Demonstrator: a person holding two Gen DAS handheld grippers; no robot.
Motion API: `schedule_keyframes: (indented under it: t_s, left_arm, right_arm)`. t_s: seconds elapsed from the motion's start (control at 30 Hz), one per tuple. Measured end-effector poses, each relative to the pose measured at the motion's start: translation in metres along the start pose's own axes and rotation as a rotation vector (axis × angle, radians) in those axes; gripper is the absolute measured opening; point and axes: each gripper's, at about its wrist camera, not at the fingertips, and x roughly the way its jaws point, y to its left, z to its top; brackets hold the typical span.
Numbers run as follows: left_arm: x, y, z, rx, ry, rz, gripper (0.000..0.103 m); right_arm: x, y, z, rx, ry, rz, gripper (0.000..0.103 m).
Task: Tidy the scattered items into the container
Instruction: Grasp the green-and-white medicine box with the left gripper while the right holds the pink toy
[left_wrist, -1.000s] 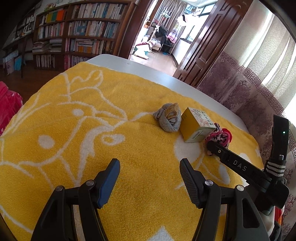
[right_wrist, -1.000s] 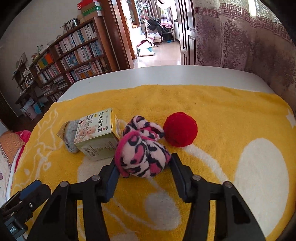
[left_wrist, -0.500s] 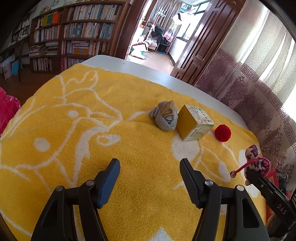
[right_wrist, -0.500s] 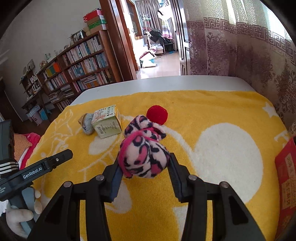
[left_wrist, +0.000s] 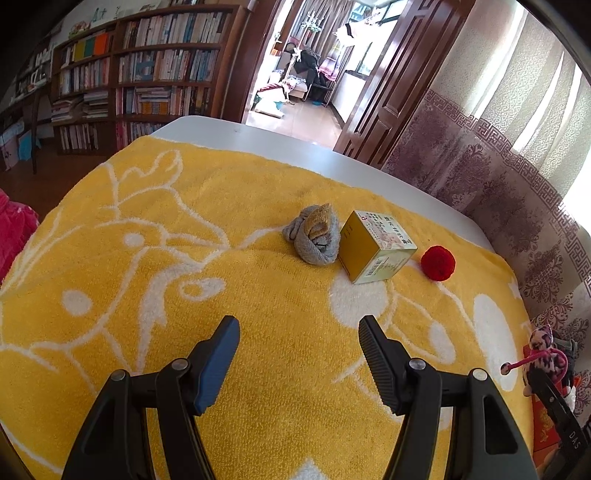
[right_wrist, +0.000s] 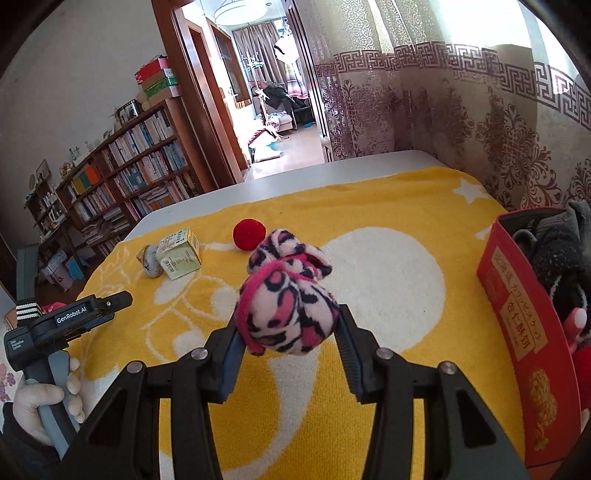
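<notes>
My right gripper (right_wrist: 289, 326) is shut on a pink leopard-print sock bundle (right_wrist: 288, 295) and holds it above the yellow towel, left of the red box container (right_wrist: 517, 314). The bundle also shows at the right edge of the left wrist view (left_wrist: 546, 356). My left gripper (left_wrist: 297, 345) is open and empty over the towel. Beyond it lie a grey sock roll (left_wrist: 314, 236), a yellow-green carton (left_wrist: 375, 251) and a red ball (left_wrist: 437, 263), also in the right wrist view: roll (right_wrist: 149, 260), carton (right_wrist: 179, 253), ball (right_wrist: 249, 234).
The red box holds dark socks (right_wrist: 557, 251) and stands at the towel's right edge by the patterned curtain (right_wrist: 461, 122). The yellow towel (left_wrist: 147, 258) covers a white table (left_wrist: 258, 138). Bookshelves (left_wrist: 140, 81) stand behind.
My right gripper has lifted the leopard-print bundle from beside the carton and carried it right, toward the red box. The left gripper has stayed open, nearly still.
</notes>
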Motion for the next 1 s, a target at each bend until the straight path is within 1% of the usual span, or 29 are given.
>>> schedule_keyframes:
  t_s: [0.13, 0.27, 0.33, 0.43, 0.5, 0.7, 1.0]
  left_arm:
    - [0.002, -0.016, 0.009, 0.011, 0.002, 0.000, 0.068]
    - [0.006, -0.047, 0.016, 0.054, -0.001, -0.023, 0.068]
    - [0.011, -0.062, 0.020, 0.068, -0.002, -0.036, 0.069]
    - [0.024, -0.079, 0.025, 0.078, 0.004, -0.034, 0.069]
    - [0.035, -0.088, 0.029, 0.085, 0.009, -0.016, 0.069]
    - [0.061, -0.092, 0.044, 0.069, 0.000, 0.053, 0.069]
    - [0.096, -0.083, 0.056, 0.072, 0.011, 0.138, 0.068]
  right_arm:
    - [-0.001, -0.006, 0.000, 0.020, -0.006, 0.019, 0.050]
    - [0.000, -0.013, 0.000, 0.046, -0.008, 0.017, 0.050]
    - [-0.001, -0.017, 0.001, 0.064, -0.012, 0.018, 0.050]
    - [-0.003, -0.020, 0.002, 0.079, -0.019, 0.020, 0.050]
    - [-0.004, -0.021, 0.002, 0.082, -0.024, 0.022, 0.050]
    - [-0.006, -0.020, 0.002, 0.087, -0.025, 0.035, 0.051]
    - [-0.009, -0.023, 0.004, 0.092, -0.037, 0.040, 0.051]
